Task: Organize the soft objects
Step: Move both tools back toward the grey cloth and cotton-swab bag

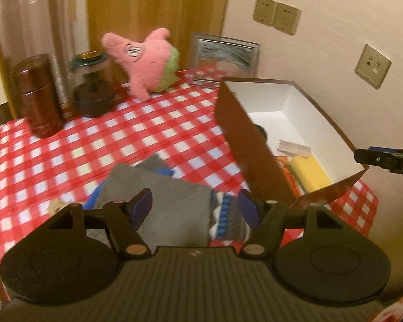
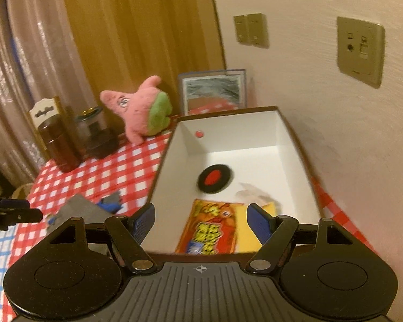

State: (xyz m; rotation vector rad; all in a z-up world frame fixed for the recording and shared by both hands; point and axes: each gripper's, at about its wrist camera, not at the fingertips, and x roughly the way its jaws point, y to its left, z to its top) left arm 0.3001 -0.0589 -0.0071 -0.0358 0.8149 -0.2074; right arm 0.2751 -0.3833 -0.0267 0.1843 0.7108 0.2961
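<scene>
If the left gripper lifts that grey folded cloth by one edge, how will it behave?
Grey cloth will probably droop and unfold, since it lies in loose layers. It looks light. The patterned fabric beside it may drag along; whether they are attached is unclear.

left wrist: low over tablecloth [image 1: 67, 145] | right wrist: above box [image 2: 287, 145] | shared: both
</scene>
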